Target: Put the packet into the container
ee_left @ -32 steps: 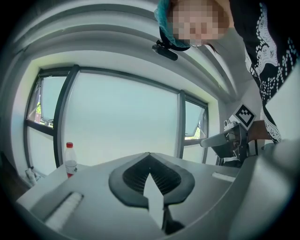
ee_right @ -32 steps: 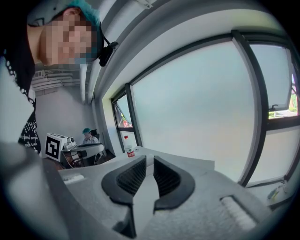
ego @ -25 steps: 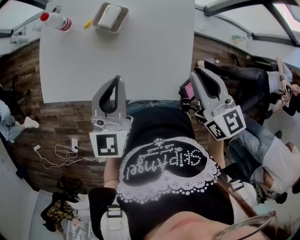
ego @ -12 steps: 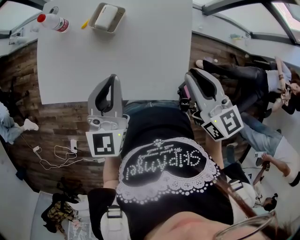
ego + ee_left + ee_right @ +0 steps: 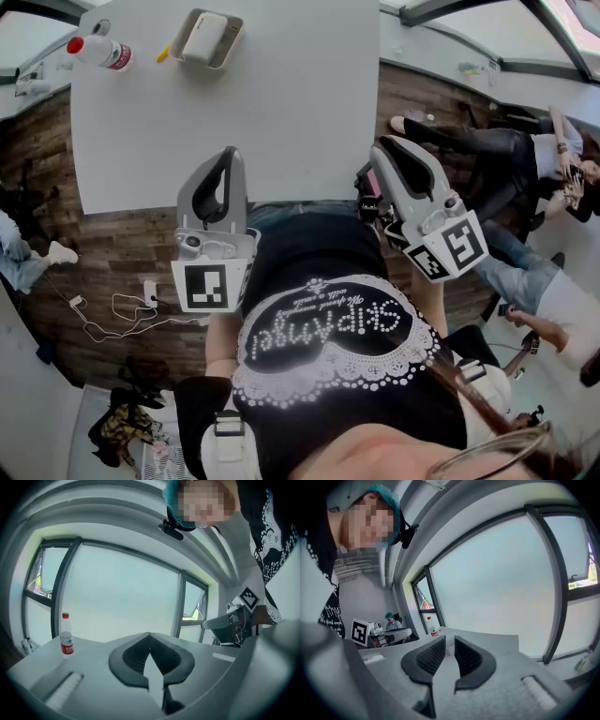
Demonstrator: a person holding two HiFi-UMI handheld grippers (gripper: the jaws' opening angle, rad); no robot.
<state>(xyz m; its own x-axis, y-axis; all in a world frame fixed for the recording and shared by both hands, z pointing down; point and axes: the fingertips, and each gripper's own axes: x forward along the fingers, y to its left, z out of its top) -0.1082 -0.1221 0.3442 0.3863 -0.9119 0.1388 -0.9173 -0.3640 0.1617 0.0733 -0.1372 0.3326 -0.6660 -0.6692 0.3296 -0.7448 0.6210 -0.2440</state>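
Packet (image 5: 204, 36) lies in the container (image 5: 234, 30) across the bench (image 5: 281, 103), well apart from the pressed-together left gripper (image 5: 229, 153) and the slightly spread right gripper (image 5: 388, 146).

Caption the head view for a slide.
Left hand-held gripper and right hand-held gripper at table edge; packet lies in far container.

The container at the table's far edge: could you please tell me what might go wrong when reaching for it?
1. The upright bottle stands near the container; a sweeping reach could topple it.
2. The left gripper is shut, so it would probably push things rather than grasp them.
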